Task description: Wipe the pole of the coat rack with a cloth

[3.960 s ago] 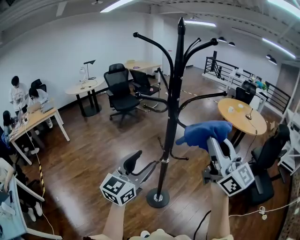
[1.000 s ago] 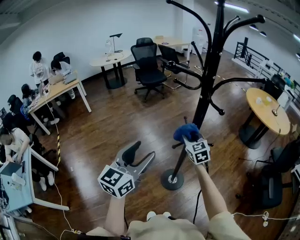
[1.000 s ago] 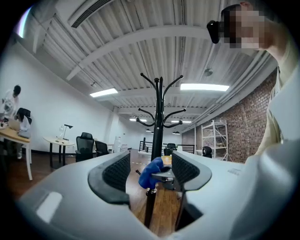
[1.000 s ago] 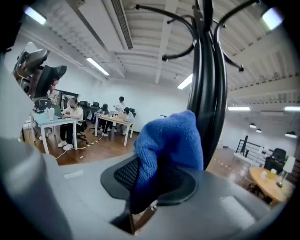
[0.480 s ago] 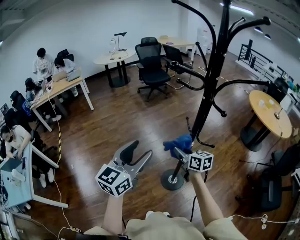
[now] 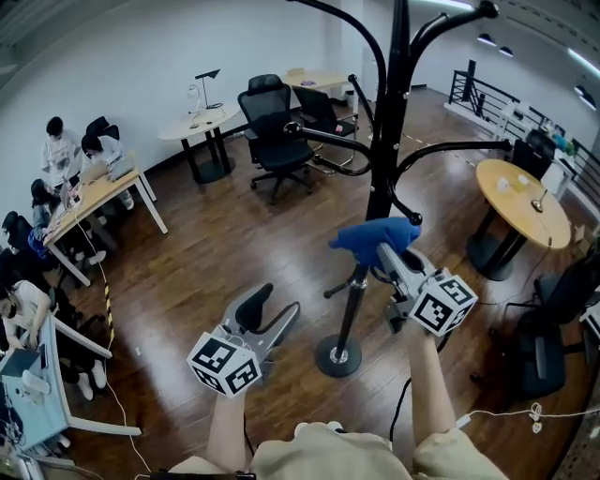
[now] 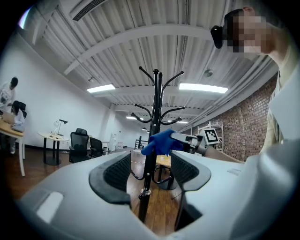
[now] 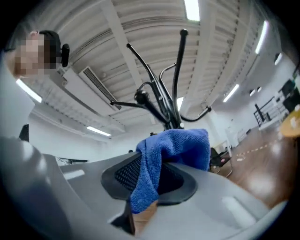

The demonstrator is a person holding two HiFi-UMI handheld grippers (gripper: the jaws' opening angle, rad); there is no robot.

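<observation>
Two grippers: side by side, apart.
Right gripper (image 6: 382,251): clenched on blue cloth (image 6: 373,234).
Cloth: at its jaw tips, against the coat rack pole (image 6: 383,173).
Left gripper (image 6: 277,302): jaws apart, empty; pole straight ahead.

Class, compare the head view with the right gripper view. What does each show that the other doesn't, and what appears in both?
Only the head view shows the coat rack's round base on the wooden floor, the left gripper, and people seated at a desk.

Only the right gripper view shows the top tip of the pole, a ceiling light, and the right gripper with its jaws shut on the cloth.

Both show the blue cloth, the black pole and its curved hooks.
</observation>
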